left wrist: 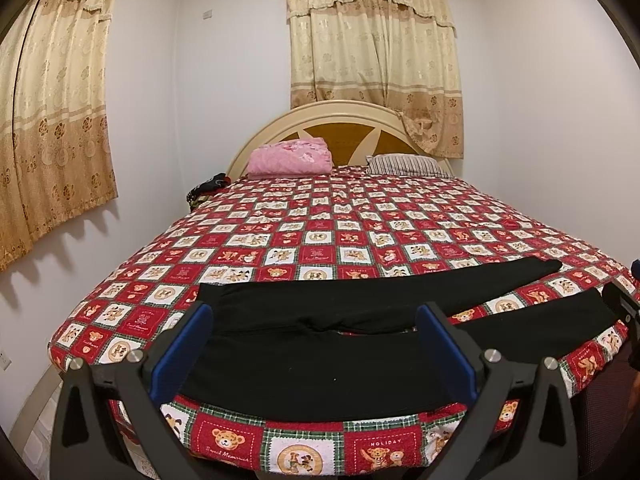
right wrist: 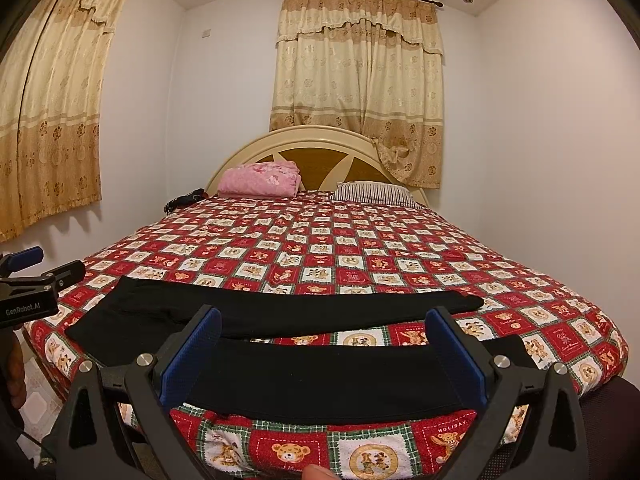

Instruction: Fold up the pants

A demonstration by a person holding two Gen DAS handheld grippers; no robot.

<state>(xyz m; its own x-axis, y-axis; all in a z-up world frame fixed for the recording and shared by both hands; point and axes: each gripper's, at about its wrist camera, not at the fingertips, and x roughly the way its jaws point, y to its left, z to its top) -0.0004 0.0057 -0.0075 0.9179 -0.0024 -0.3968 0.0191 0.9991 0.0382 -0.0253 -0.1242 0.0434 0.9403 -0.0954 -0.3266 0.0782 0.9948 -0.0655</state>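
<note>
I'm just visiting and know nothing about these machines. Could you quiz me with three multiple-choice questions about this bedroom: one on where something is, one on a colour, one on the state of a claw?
1. Where do the black pants lie?
A. by the headboard
B. across the near edge of the bed
C. on the floor

2. What colour is the folded blanket near the headboard?
A. pink
B. green
C. blue

3. How is the left claw set?
A. shut on the pants
B. shut on nothing
C. open

Answers: 1 B, the legs stretch along the bedspread nearest both cameras. 2 A, it shows pink in both views. 3 C, its blue pads stand wide apart.
</note>
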